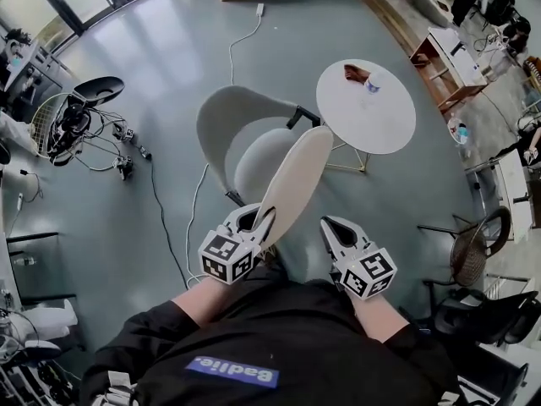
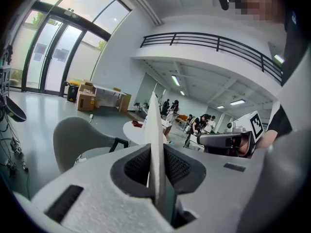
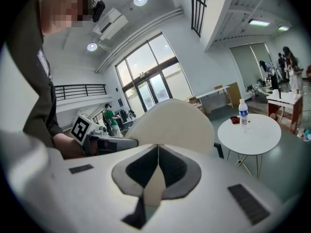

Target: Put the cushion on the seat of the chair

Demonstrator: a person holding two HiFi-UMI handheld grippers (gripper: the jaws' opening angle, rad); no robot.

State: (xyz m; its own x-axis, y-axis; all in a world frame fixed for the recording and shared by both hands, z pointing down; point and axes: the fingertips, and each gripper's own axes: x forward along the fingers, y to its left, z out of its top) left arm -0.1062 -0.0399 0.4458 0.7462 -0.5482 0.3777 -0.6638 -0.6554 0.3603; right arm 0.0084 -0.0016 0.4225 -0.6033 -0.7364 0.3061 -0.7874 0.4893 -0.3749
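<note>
Two tools, one cushion, one chair, one round worktop and one bottle. Nearest, short of the chair [image 1: 224,121], the left tool [image 1: 262,216] is clenched on the near edge of the cushion [image 1: 297,176]. The right tool [image 1: 330,225], just right of the cushion, is closed on nothing. The cushion stands on edge in the air, its long axis running away from the person and its far end over the chair's seat. Right of the chair stands the worktop [image 1: 385,121], bearing the bottle [image 1: 372,84].

The head camera looked steeply down on the chair [image 1: 221,121]; both gripper cameras faced it closely, sharing the table [image 1: 372,117] beyond.
</note>
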